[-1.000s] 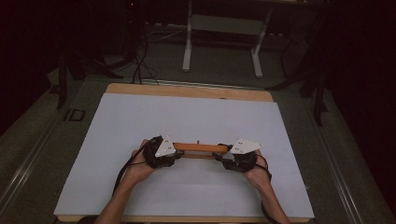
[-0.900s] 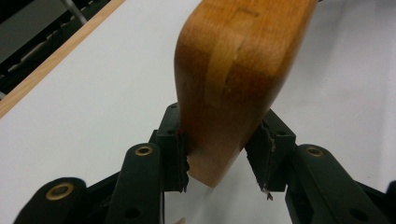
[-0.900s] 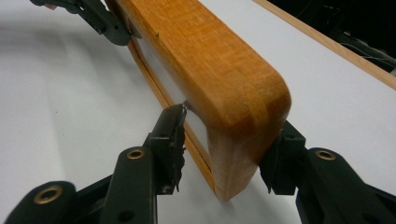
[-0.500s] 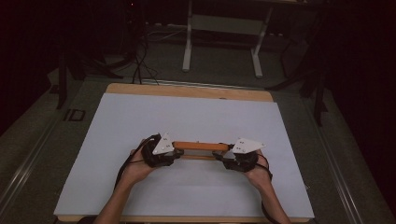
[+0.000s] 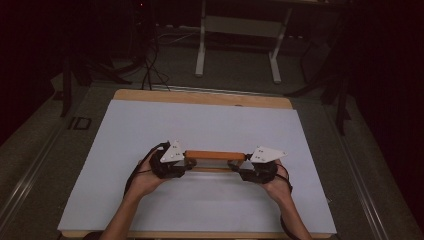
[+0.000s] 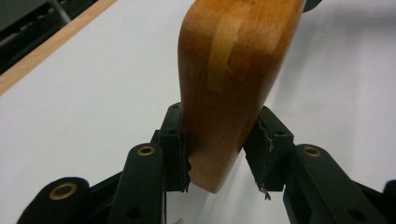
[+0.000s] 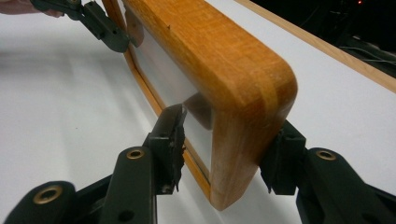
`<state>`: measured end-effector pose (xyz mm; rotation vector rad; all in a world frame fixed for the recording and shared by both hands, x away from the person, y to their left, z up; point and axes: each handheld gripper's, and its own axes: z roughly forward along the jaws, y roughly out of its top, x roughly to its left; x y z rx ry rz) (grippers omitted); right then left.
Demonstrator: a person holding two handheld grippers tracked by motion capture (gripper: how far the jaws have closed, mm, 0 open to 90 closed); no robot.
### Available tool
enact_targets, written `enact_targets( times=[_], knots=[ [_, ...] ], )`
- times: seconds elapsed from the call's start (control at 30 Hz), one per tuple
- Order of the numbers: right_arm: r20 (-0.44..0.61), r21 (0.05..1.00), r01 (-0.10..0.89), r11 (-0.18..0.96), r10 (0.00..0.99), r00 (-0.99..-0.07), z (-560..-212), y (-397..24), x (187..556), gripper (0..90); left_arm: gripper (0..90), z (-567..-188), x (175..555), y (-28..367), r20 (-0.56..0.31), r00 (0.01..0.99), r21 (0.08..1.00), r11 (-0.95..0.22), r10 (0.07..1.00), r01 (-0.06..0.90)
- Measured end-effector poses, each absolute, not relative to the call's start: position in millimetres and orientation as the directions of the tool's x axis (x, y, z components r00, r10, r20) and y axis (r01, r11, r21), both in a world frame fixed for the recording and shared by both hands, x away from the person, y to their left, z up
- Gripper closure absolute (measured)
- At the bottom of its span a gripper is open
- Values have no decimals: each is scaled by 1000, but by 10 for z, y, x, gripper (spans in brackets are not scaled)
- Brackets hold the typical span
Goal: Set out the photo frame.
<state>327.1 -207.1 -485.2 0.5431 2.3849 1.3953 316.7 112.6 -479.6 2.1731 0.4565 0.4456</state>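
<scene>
Wooden frame (image 5: 215,156) stands on its long edge near the middle of the white table sheet (image 5: 150,125), a little toward the person's side, one gripper at each short end – a two-handed hold, most likely so the narrow thing does not tip flat. Left gripper (image 5: 175,161): in the left gripper view the rounded end of the frame sits between the jaws, one pad (image 6: 180,149) touching the wood, the other standing just off it with a sliver of table showing between; I judge that a loose bracket more than a clamp, and cannot tell if it truly bites. Right gripper (image 5: 252,167): in the right gripper view the outer jaw lies against the outside of the frame's end post, while the inner jaw reaches into the frame's opening with a clear gap to the wood – straddling the post, not squeezing it. The pale panel (image 7: 163,70) inside the frame shows there too. Room for moving: bare sheet on all sides, widest ahead toward the far wooden table edge (image 5: 200,97); the near edge, under the forearms, is closest, so any slide seems safest forward or sideways – both ends would need to travel together or the frame will likely twist
</scene>
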Motion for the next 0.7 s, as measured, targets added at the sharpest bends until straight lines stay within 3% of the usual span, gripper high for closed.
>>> enact_targets(
  times=[0.7],
  knots=[
    [12, 892, 215, 398, 456, -890, -4819, -2127, 3310, 554, 632, -4763, 3198, 1176, 38, 885, 819, -522, 464, 239]
  ],
)
